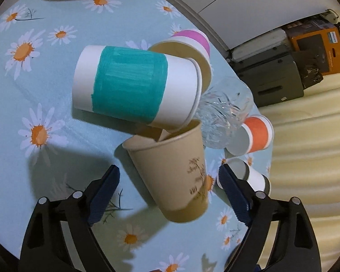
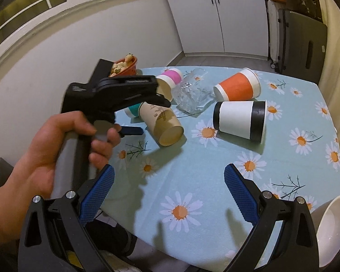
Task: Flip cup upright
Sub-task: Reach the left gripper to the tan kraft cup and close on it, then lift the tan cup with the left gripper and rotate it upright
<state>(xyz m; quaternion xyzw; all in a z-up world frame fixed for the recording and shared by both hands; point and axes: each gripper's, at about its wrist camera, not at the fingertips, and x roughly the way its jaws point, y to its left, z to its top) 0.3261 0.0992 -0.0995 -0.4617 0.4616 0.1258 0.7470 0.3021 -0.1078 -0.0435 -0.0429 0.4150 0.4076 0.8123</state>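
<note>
Several paper cups lie on their sides on the daisy tablecloth (image 2: 192, 170). A tan printed cup (image 1: 176, 174) lies between my left gripper's (image 1: 170, 181) open fingers, not gripped; it also shows in the right wrist view (image 2: 163, 122). A teal-banded cup (image 1: 133, 90) lies just beyond it. A pink cup (image 1: 197, 40), an orange cup (image 2: 238, 87), a black-and-white cup (image 2: 240, 119) and a clear glass (image 2: 192, 95) also lie tipped. My right gripper (image 2: 170, 192) is open and empty above the cloth near the front edge. The left gripper (image 2: 133, 113) shows there in a hand.
An orange basket (image 2: 124, 66) with small toys stands at the table's far left corner. A white bowl (image 2: 333, 229) sits at the front right edge. Suitcases (image 2: 301, 45) and a white cabinet (image 2: 215, 15) stand beyond the table.
</note>
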